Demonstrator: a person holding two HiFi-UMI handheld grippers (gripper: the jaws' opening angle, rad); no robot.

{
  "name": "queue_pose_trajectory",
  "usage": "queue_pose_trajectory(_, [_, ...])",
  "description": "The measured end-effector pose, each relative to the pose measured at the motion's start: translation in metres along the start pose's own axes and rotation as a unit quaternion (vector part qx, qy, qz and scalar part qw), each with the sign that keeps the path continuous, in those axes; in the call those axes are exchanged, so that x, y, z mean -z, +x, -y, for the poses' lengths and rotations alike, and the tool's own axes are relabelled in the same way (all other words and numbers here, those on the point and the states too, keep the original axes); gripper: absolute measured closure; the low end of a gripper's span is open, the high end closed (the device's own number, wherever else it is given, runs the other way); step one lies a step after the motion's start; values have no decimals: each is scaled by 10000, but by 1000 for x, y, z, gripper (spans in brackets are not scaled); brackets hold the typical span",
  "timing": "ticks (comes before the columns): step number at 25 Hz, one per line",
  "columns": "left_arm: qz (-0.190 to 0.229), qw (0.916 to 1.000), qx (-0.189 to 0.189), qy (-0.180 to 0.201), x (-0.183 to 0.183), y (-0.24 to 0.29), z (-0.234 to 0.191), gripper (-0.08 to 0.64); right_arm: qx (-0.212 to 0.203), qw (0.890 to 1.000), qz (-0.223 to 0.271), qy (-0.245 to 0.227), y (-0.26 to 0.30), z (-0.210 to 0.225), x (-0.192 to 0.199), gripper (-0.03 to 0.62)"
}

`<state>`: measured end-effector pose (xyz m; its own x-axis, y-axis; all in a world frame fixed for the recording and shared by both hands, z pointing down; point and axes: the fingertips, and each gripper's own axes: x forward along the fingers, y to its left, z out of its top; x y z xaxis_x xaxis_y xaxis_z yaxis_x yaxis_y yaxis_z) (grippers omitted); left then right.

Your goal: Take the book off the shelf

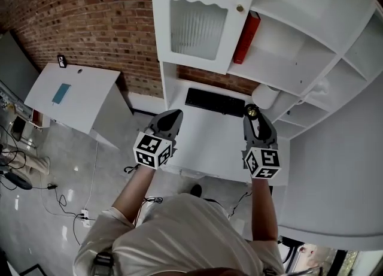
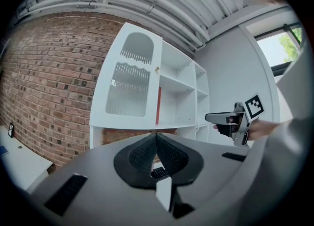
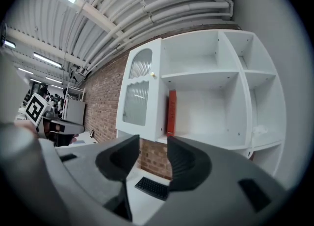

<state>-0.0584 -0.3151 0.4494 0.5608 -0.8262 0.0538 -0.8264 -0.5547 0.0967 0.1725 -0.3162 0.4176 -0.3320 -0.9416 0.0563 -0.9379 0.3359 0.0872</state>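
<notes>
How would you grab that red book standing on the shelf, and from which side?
Likely by its narrow front edge, mid-height, coming straight in from the open front. The red book stands upright at the left end of its compartment, close beside the cabinet door, with room only on its right. The open right gripper faces it.

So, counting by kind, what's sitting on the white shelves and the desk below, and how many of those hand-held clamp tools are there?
Red book standing upright on the shelf: 1
Black flat keyboard on the desk: 1
Grey two-jaw tools, left gripper and right gripper: 2
Total: 4
</notes>
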Motion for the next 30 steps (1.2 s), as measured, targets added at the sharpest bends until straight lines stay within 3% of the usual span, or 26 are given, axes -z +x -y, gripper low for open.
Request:
queue_pose_trajectory(17, [-67,9986,-515,-22,-4,70,19,566,-847,9962,163,-94,93,60,-14,428])
queue_pose_trajectory(30, [-101,9989,-452,9,-5,86,1,566,-793,9966,207,-68,146,73,-30,428])
